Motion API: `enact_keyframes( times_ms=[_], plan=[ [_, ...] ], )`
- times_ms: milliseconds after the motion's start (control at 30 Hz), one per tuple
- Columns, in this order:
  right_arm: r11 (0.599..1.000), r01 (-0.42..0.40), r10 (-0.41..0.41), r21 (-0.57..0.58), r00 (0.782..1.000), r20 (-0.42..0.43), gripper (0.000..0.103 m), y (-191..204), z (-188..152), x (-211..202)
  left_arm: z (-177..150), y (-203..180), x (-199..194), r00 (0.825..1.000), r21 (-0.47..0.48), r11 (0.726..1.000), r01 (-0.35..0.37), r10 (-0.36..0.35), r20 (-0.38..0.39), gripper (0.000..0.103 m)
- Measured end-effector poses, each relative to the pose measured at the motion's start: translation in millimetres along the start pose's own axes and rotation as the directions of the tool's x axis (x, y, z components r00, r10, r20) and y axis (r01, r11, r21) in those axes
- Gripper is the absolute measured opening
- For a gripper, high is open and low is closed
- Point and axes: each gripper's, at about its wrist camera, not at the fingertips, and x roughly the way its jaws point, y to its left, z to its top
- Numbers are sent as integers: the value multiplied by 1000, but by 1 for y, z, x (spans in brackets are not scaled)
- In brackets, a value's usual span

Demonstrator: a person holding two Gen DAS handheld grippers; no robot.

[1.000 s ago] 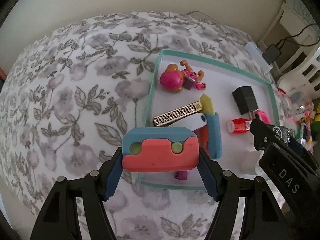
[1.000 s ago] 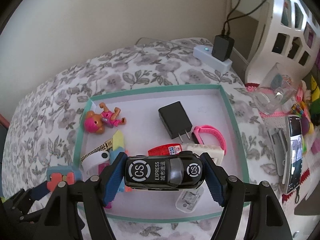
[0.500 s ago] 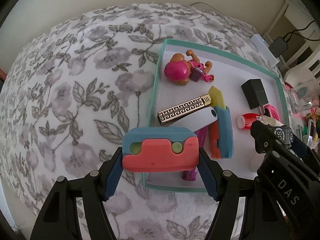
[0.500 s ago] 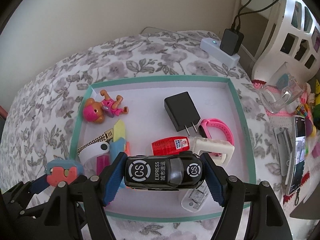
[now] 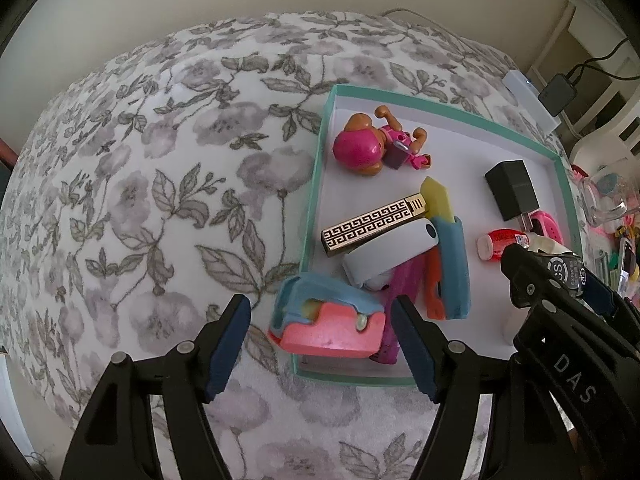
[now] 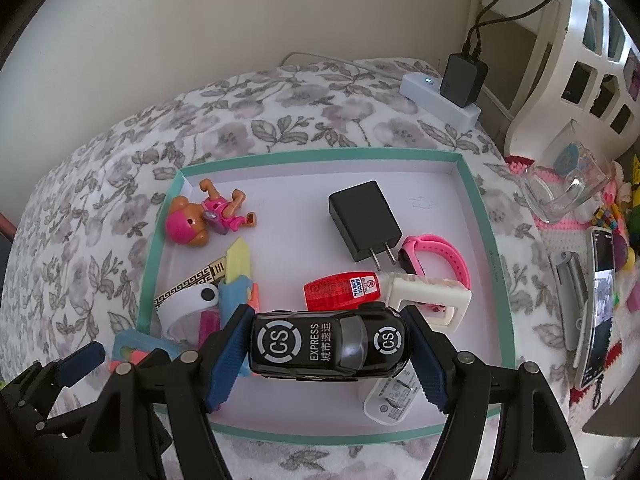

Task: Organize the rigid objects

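Note:
A teal-rimmed white tray lies on a floral bedspread; it also shows in the right wrist view. My left gripper is open. A blue and coral block lies between its jaws, tilted on the tray's near left corner, touching neither finger. My right gripper is shut on a black toy car marked "CS EXPRESS", held over the tray's front part. The tray holds a pink-helmeted toy figure, a black charger, a red bottle and a pink band.
A patterned gold bar, a white cylinder and a blue and yellow toy knife crowd the tray's left side. A white power strip lies beyond the tray. A glass cup and a phone lie to the right.
My left gripper has opened and let go of the blue and coral block, which now rests tilted on the tray's corner. My right gripper still holds the car, barely moved.

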Motion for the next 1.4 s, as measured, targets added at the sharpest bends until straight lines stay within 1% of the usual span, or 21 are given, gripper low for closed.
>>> enact_keyframes(
  times_ms=[200, 233, 300, 500, 633, 667, 700, 733, 767, 833, 867, 933, 967, 1233, 1400],
  plan=[
    [1000, 5, -5, 1, 1000, 8, 78, 0, 0, -1, 1, 2, -2, 1000, -7, 1000, -12, 12, 10, 77],
    [1000, 9, -9, 1, 1000, 12, 78, 0, 1, -1, 1, 3, -2, 1000, -9, 1000, -13, 13, 13, 77],
    [1000, 18, -18, 5, 1000, 16, 83, -1, 1, -1, 1, 4, -4, 1000, -9, 1000, -20, 20, 19, 77],
    [1000, 22, -22, 10, 1000, 13, 83, -2, 0, 0, 2, 8, -5, 999, -28, 999, -37, 38, 27, 77],
    [1000, 29, -29, 0, 999, 14, 84, 0, -1, 1, 4, 15, -8, 998, -62, 997, -48, 50, 39, 77],
    [1000, 29, -29, 0, 999, 15, 87, 0, -1, 1, 5, 17, -8, 997, -71, 996, -57, 60, 43, 78],
    [1000, 30, -30, 2, 999, 16, 96, 0, -1, 1, 5, 20, -9, 996, -81, 994, -73, 77, 46, 78],
    [1000, 29, -29, 3, 999, 18, 99, -1, -1, 1, 6, 22, -9, 994, -89, 992, -91, 96, 48, 78],
    [1000, 27, -27, 4, 999, 21, 101, -1, -1, 1, 6, 24, -9, 993, -96, 990, -104, 109, 50, 78],
    [1000, 19, -20, 7, 999, 26, 101, -1, 0, 0, 7, 29, -9, 990, -115, 986, -122, 128, 50, 78],
    [1000, 17, -17, 6, 999, 27, 101, 0, 0, 0, 7, 33, -8, 990, -127, 984, -128, 135, 50, 78],
    [1000, 18, -17, -1, 999, 27, 102, 1, -1, 0, 8, 38, -7, 988, -148, 979, -141, 149, 45, 91],
    [1000, 19, -19, -5, 999, 28, 102, 1, -1, 1, 8, 41, -6, 986, -159, 976, -149, 158, 45, 98],
    [1000, 5, -4, -21, 999, 41, 103, 6, -4, -3, 8, 62, -2, 974, -221, 953, -205, 221, 50, 99],
    [999, -12, 13, -36, 999, 46, 103, 14, -10, -9, 5, 75, -5, 978, -257, 947, -195, 209, 28, 99]
  ],
)
